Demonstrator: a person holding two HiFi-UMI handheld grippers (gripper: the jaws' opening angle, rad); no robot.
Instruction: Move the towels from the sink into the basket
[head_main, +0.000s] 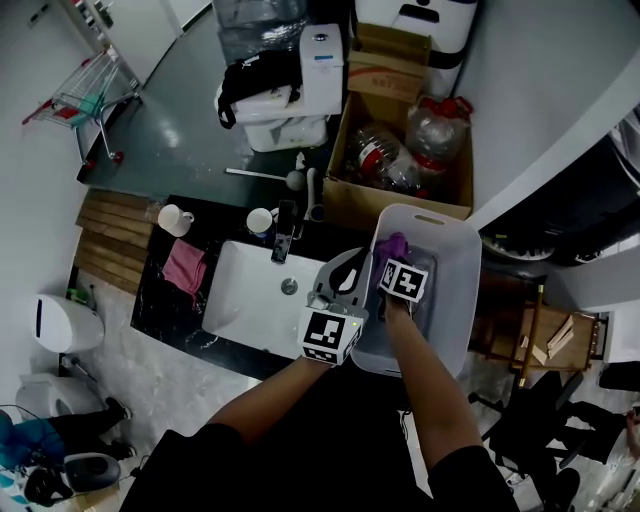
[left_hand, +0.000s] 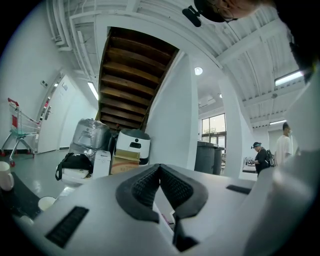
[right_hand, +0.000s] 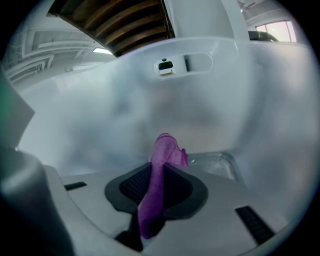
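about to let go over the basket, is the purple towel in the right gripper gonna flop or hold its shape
Probably floppy: the purple towel bunches and droops between the pads of the right gripper, keeping no flat shape. Likely light, since a narrow pinch carries it. It should drop limp into the basket, not roll.

No legible text, brand, number or sign anywhere in view.

The basket (right_hand: 210, 95) is blurred, and the right tongs (right_hand: 161, 172) hide part of the purple towel (right_hand: 167, 147).
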